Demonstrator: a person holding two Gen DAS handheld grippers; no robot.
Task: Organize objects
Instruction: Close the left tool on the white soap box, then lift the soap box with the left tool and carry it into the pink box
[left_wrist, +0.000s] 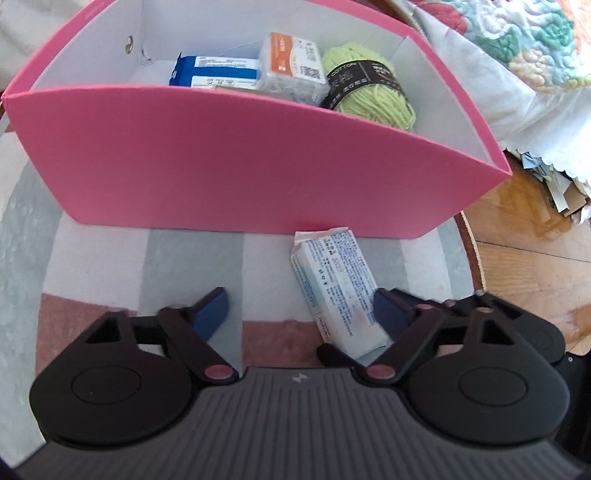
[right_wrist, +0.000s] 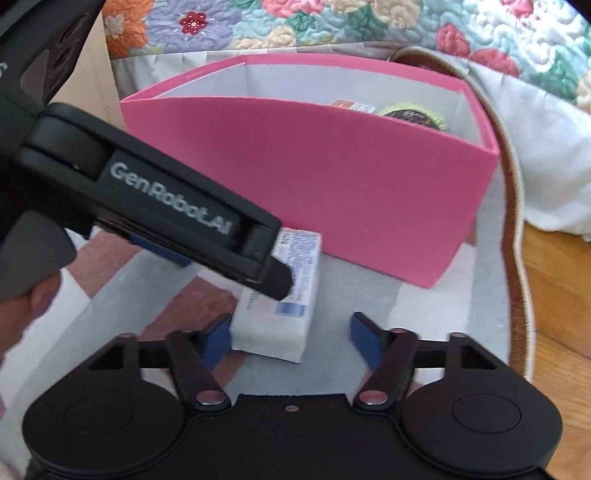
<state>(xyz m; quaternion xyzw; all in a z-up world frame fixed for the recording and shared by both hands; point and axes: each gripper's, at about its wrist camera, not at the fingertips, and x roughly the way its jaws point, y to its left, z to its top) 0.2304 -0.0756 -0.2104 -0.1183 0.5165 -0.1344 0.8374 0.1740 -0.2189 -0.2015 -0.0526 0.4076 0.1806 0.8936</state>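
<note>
Pink box (left_wrist: 236, 162) stands on a striped rug (left_wrist: 92, 258), already holding yarn (left_wrist: 369, 92) and packets; a white wrapped pack (left_wrist: 338, 291) lies just before it. From the left wrist, the left tool (left_wrist: 299, 314) stands apart, its right finger against the pack. From the right wrist, the right tool (right_wrist: 290, 338) straddles the pack's near end, jaws apart; centring before closing looks wise.

A box (left_wrist: 236, 162) is set on a rug (left_wrist: 110, 266), with a wrapped packet (left_wrist: 336, 284) laid just before its front wall. Inside, a yarn ball (left_wrist: 369, 92) is seen at the right, two packs (left_wrist: 291, 66) to its left. A quilt (right_wrist: 332, 26) is spread behind.
</note>
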